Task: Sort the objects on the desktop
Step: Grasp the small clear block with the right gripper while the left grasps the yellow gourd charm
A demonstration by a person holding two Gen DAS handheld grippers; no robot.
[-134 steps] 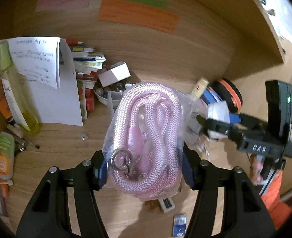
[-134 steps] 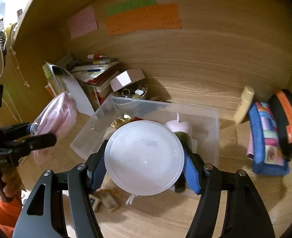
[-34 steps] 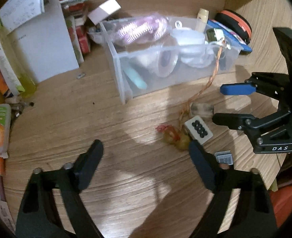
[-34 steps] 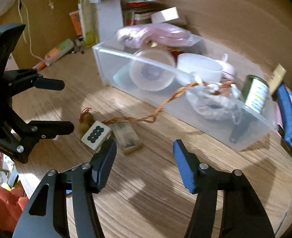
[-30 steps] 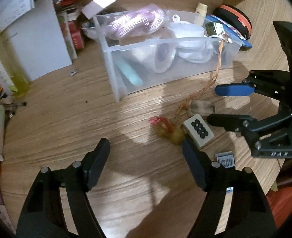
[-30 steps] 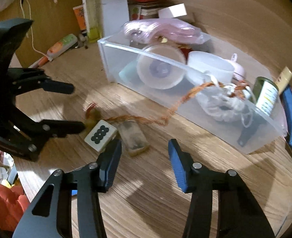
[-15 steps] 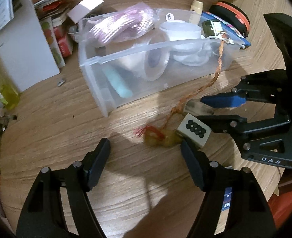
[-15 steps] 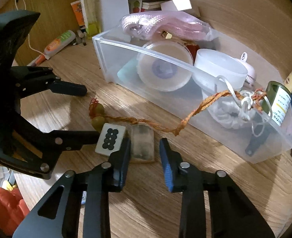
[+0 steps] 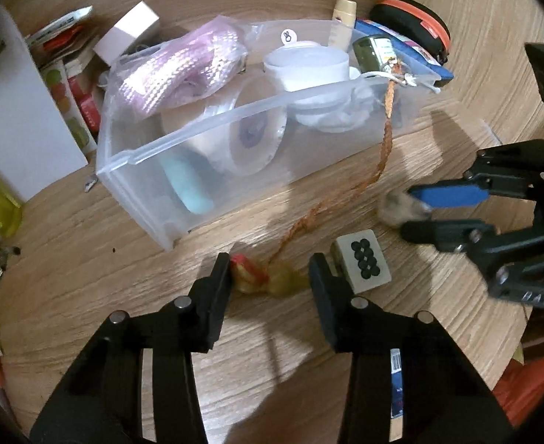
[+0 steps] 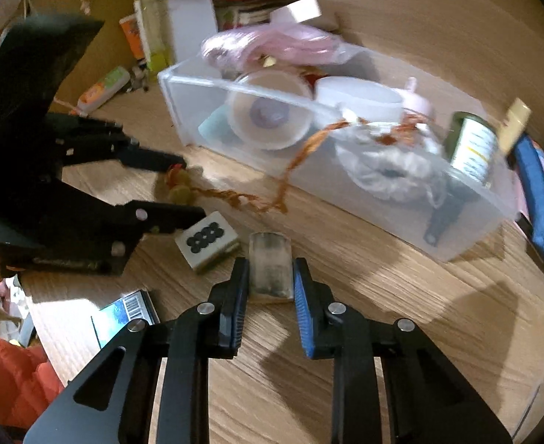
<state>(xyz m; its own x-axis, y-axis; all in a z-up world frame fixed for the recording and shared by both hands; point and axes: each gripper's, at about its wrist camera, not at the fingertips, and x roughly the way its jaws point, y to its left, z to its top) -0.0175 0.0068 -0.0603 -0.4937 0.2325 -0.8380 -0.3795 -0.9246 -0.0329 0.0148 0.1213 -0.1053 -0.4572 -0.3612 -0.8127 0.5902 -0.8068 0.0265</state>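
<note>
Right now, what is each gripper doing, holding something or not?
Left gripper: open, its fingers either side of the beaded tassel, not yet clamped.
Right gripper: shut on the small translucent block.

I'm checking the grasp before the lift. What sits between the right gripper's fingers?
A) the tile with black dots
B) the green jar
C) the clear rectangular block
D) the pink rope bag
C: the right gripper has its fingers against both sides of the clear rectangular block; the dotted tile lies beside it, untouched.
</note>
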